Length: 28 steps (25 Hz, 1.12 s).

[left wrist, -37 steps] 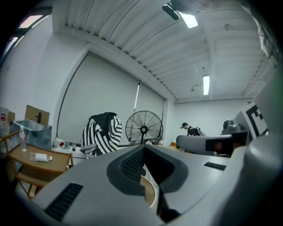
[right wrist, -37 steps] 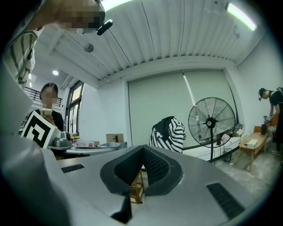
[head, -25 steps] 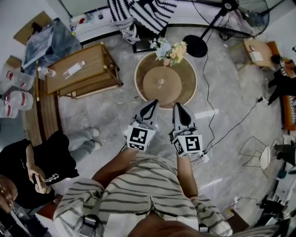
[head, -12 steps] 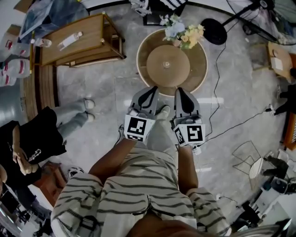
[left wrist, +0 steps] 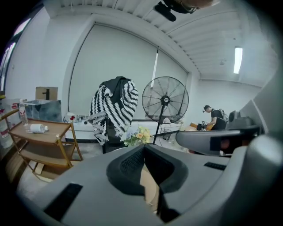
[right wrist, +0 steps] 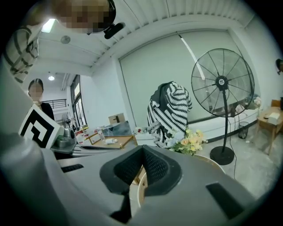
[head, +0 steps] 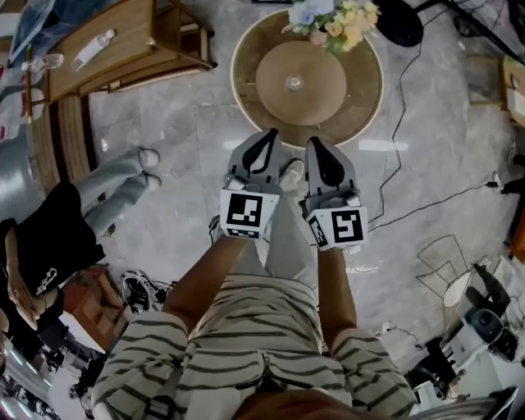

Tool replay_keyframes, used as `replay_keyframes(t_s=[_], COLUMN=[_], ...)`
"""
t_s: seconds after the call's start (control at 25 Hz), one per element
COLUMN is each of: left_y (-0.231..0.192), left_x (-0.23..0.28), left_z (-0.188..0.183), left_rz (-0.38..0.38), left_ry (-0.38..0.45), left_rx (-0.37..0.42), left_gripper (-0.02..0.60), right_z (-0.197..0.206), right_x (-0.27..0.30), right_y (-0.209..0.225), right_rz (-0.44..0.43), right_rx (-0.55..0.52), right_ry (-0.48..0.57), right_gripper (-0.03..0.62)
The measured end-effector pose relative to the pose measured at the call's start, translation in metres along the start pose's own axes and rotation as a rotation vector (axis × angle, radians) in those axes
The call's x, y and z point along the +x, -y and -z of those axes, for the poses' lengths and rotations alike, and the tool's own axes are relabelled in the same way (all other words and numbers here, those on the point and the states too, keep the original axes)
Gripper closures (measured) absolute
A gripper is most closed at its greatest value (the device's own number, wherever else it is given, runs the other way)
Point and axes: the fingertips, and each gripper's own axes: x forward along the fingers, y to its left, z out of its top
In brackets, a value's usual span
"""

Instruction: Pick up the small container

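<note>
text: none legible; labels: none legible; numbers: none

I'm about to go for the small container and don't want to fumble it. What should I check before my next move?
1. Target found: ok. The small pale container sits at the centre of the round wooden table.
2. Left gripper ready to grasp: not ok. Its jaws are shut and empty.
3. Right gripper ready to grasp: not ok. Shut and empty too.
4. Reach: not ok. Both grippers are near the table's close rim, and the container lies well ahead.
5. Room around the target: ok. The pastel flower bouquet sits apart at the far rim.
6. Footing: ok. The black floor cable runs right of the table.
</note>
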Motion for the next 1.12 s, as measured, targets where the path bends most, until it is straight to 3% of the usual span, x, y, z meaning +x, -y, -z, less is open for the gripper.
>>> replay_keyframes(t_s=[0.24, 0.84, 1.12], left_y=[-0.009, -0.035, -0.038], left_x=[0.041, 0.139, 0.179], left_z=[0.043, 0.152, 0.183], left_rz=[-0.024, -0.024, -0.011], left_ry=[-0.036, -0.117, -0.140], left_rx=[-0.018, 0.028, 0.044], left_gripper=[0.583, 0.583, 0.466], right_z=[0.046, 0.140, 0.164], right_x=[0.022, 0.053, 0.062], right_y=[0.025, 0.063, 0.084], right_rz=[0.024, 0.036, 0.049], right_rx=[0.021, 0.059, 0.075], right_ry=[-0.006, -0.079, -0.086], right_gripper=[0.588, 0.588, 0.588])
